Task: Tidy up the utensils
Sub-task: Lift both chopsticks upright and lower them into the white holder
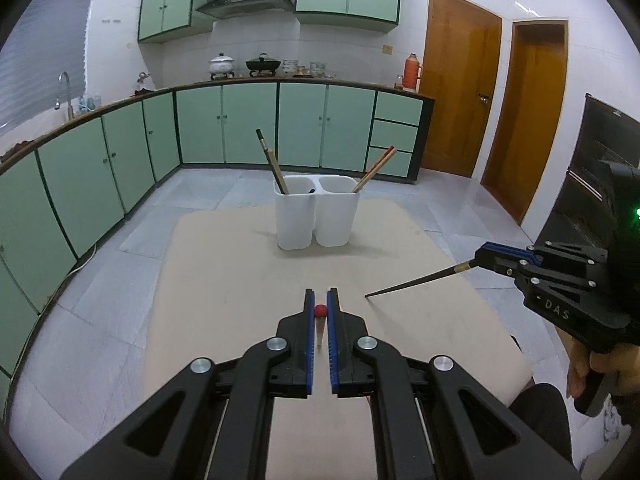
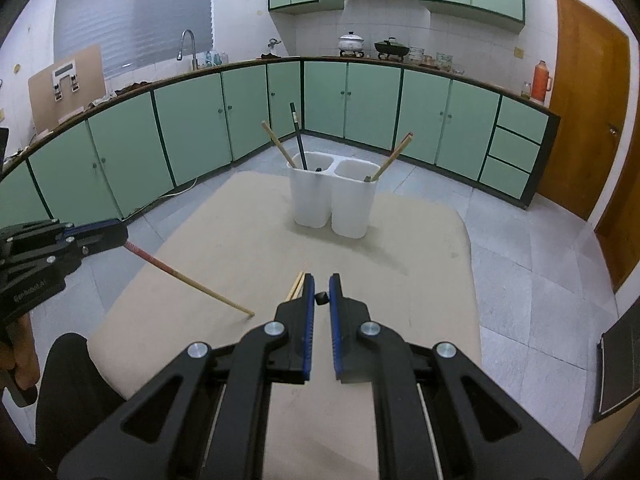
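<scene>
Green-cabinet kitchen; on the beige desk (image 1: 240, 280), the white twin-compartment plastic holder (image 1: 316, 212) stands at the far edge, ahead of both tools. Left tool (image 1: 320, 300) grips a red-ended wooden chopstick (image 2: 192, 282), right tool (image 2: 320, 284) a black chopstick (image 1: 416, 280), tips slanting deskward.

White twin holder (image 1: 316, 216), beige table (image 1: 240, 280), red-ended wooden chopstick (image 2: 192, 280), black chopstick (image 1: 412, 282).

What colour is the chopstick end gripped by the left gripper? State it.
Red, on the chopstick in the left gripper; the rest is pale wood. Clearest in the right wrist view.
</scene>
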### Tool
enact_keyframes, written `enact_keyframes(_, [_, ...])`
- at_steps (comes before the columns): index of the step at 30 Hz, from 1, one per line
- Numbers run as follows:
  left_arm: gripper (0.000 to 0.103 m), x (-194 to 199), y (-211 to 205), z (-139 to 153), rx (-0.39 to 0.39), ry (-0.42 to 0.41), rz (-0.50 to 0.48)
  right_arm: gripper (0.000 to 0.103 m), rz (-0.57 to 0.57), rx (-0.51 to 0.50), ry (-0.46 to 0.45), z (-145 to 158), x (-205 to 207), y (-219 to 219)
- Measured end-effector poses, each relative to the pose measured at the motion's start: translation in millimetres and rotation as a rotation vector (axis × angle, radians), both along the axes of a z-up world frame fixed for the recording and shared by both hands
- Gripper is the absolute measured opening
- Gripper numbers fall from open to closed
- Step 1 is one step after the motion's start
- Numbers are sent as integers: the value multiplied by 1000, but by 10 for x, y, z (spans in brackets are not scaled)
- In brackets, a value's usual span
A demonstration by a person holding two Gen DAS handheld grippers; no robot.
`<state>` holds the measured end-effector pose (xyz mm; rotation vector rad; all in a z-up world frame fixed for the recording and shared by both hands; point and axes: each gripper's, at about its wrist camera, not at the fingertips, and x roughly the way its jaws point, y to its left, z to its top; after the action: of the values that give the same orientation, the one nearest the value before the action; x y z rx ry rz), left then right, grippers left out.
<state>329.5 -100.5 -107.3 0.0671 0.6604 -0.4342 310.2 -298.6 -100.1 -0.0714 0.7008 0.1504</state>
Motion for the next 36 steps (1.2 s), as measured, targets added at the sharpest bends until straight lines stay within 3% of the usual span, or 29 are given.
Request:
enact_keyframes(19, [6, 462, -30, 166, -1, 56, -57, 6, 56, -21, 61, 392, 489, -20])
enact_keyframes(30, [6, 841, -58, 527, 15, 65, -84, 6, 93, -35, 93, 888, 690, -63])
enact_keyframes(36, [6, 959, -104, 801, 15, 40, -104, 6, 89, -42, 58, 1138, 743, -90])
